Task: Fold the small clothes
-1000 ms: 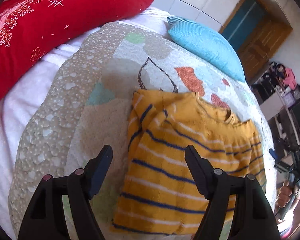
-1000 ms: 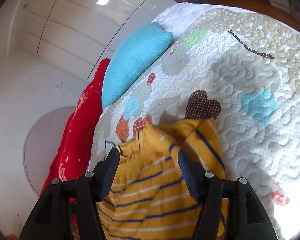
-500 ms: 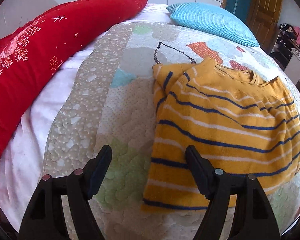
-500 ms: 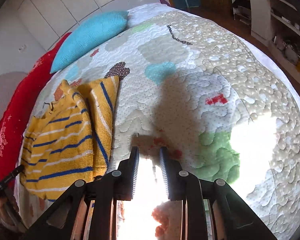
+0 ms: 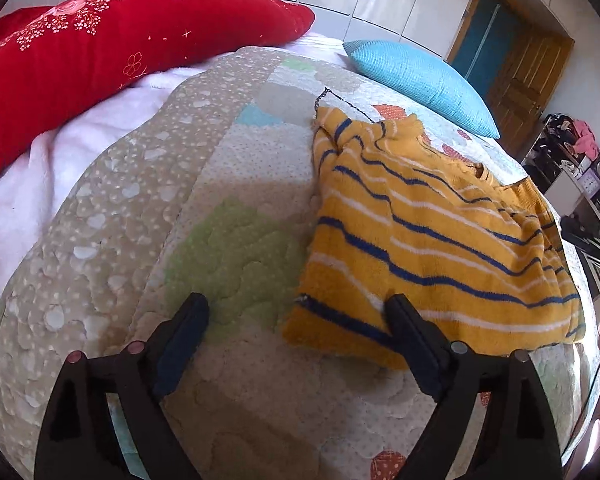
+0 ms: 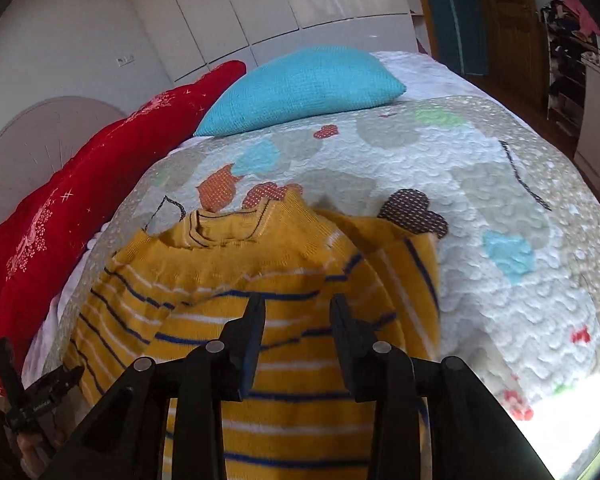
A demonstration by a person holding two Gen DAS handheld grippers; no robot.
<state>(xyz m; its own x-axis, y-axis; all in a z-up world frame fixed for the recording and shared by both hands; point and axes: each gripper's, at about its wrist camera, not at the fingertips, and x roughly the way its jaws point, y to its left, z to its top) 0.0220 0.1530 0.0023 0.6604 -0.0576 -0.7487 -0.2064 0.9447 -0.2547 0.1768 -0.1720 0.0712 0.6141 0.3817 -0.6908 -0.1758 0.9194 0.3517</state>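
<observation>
Right now the yellow striped sweater (image 5: 428,236) lies partly folded on the patchwork quilt (image 5: 220,240), its hem corner toward me and its collar (image 6: 224,228) toward the pillows. To its left in my left wrist view the quilt is bare, a wide stretch of green and beige patches running to the white blanket (image 5: 52,160) and the long red pillow (image 5: 100,52). In my right wrist view, the quilt past the sweater's right edge is likewise open, out to where the bed curves away toward the wooden floor. The blue pillow (image 6: 304,88) sits beyond the collar, well apart from the sweater.

My left gripper (image 5: 296,320) has its fingers spread wide and low over the quilt, straddling the sweater's near left corner: the right finger (image 5: 404,320) lies against the hem edge, the left finger (image 5: 188,320) over bare quilt; nothing is clamped.

My right gripper (image 6: 298,312) hovers above the middle of the sweater with its fingers parted by a moderate gap, stripes showing between them; I cannot tell whether the tips touch the knit.

Beside the bed, shelves (image 5: 580,160) hold a small clock and some clothes.
</observation>
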